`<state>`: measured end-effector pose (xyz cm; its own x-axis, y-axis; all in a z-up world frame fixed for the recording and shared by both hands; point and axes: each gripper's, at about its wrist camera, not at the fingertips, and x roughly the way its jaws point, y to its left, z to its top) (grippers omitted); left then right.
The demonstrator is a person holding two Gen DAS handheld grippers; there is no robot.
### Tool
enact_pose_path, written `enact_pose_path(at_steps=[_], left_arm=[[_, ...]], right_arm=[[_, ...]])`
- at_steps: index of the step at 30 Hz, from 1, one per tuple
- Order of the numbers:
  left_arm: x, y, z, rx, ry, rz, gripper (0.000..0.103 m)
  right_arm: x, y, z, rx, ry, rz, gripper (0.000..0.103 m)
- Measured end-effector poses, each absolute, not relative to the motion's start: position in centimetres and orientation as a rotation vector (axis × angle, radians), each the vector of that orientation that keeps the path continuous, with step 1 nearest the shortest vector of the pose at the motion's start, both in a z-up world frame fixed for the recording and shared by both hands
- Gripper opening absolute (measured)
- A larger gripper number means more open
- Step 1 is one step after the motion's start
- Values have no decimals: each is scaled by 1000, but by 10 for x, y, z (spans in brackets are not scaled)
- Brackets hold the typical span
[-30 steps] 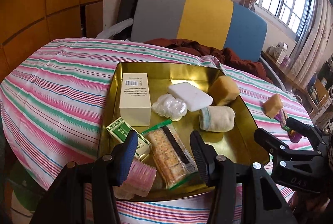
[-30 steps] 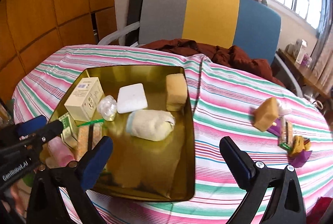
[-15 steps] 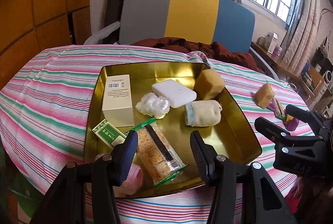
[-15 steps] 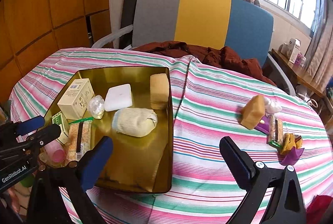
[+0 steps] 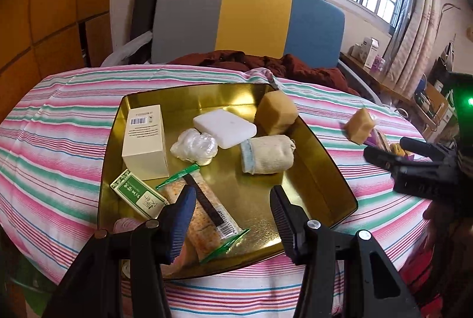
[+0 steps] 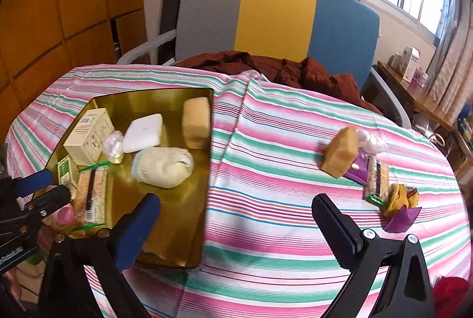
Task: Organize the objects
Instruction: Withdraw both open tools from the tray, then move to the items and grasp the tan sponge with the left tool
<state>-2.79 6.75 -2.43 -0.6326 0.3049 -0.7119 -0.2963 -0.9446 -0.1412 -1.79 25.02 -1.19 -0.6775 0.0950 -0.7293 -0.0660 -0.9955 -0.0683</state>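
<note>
A gold tray [image 5: 322,164] [image 6: 177,229] on the striped tablecloth holds a cream box [image 5: 146,137], a white pad [image 5: 224,127], a yellow sponge [image 5: 276,112], a rolled cloth [image 5: 267,154], a clear plastic wad [image 5: 195,145], a green packet [image 5: 137,194] and a cracker pack [image 5: 207,217]. A second sponge [image 6: 340,152], a purple item [image 6: 356,170], a snack bar [image 6: 377,179] and yellow and purple cupcake liners [image 6: 402,205] lie on the cloth to the right. My left gripper [image 5: 233,217] is open and empty over the tray's near edge. My right gripper [image 6: 236,225] is open and empty above the cloth beside the tray.
A grey, yellow and blue chair [image 6: 275,19] with a dark red garment [image 6: 283,69] stands behind the table. Wooden panels [image 6: 59,7] are at the left. A window and a shelf with boxes [image 6: 409,63] are at the right.
Both grippers have drawn back and swung right; the tray sits further left in both views and the loose items on the right are more central for the right gripper. Both stay open.
</note>
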Motion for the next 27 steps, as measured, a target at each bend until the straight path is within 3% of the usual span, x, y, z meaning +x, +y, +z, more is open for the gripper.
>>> enact_pose_path(at_steps=[18, 27], left_arm=[[-35, 113, -10, -1068, 103, 2493, 53], [-46, 176, 5, -1002, 175, 2387, 53]], right_arm=[[-15, 447, -2, -1056, 331, 2470, 103], [15, 536, -34, -980, 854, 2248, 103]])
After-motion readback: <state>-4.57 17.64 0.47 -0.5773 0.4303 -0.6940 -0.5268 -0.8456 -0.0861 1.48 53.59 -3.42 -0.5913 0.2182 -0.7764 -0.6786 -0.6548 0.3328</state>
